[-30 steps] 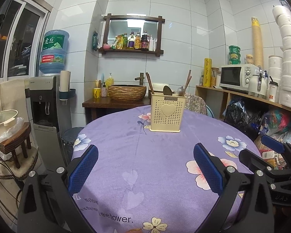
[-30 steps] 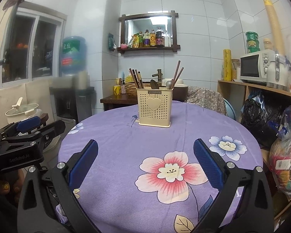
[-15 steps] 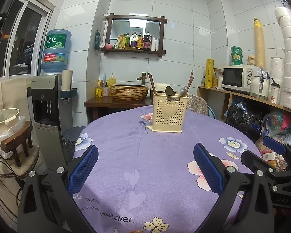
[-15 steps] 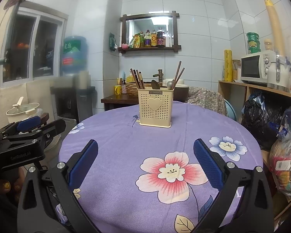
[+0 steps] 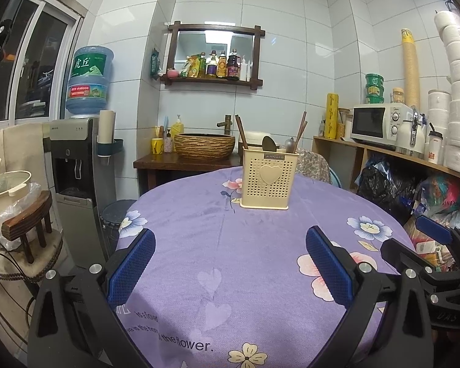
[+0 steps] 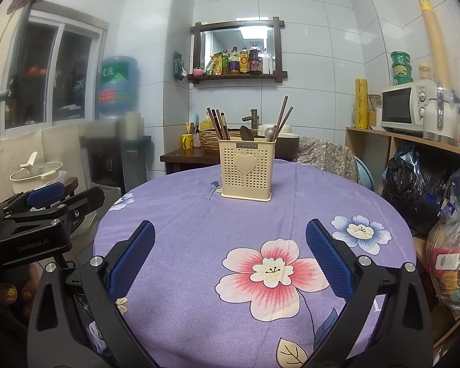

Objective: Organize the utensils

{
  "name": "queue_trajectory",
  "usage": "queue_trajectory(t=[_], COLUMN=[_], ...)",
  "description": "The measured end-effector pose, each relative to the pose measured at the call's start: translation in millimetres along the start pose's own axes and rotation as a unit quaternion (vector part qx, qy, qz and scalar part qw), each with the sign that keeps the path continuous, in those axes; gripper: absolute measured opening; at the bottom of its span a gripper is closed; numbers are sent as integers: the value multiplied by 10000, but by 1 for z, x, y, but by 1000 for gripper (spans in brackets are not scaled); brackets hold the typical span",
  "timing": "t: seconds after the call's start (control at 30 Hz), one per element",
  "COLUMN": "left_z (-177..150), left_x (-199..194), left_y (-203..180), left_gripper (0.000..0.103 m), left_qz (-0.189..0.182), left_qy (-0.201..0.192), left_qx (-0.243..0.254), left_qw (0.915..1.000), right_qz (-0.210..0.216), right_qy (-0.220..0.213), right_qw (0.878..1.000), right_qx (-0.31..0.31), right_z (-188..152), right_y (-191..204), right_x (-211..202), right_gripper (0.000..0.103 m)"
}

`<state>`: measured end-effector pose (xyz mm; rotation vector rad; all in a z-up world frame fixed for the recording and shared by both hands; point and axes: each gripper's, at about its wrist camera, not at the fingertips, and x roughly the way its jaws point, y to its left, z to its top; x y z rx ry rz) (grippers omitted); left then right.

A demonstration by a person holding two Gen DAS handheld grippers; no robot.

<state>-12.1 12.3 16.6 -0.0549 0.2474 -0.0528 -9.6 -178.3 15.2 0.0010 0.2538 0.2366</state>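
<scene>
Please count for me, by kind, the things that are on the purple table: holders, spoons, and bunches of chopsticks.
utensil holder: 1
spoons: 2
chopstick bunches: 2
Total: 5

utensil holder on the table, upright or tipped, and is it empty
Upright and not empty. The utensil holder stands flat on the purple tablecloth, with chopsticks and spoons sticking out of its top.
</scene>
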Motion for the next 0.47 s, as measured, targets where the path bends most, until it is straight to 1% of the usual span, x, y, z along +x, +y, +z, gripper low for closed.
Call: queue_trajectory(t=[0.17,0.33,0.47], left_z=[0,0,0], left_x=[-3,2,2], left_y=[2,4,4], left_gripper=[98,98,98], left_qz=[-30,-38,-2], left_qy=[-65,93,120], left_qx=[-41,-99,-102], left_qw=[10000,9999,9999], right_qz=[-6,9,10], right_qy=[-7,-2,1], right_qw=[10000,10000,10000], right_qx=[-10,-20,-19], right_z=[0,0,0], right_y=[-1,-2,-3], right_x=[0,-1,-1], right_gripper=[97,97,97])
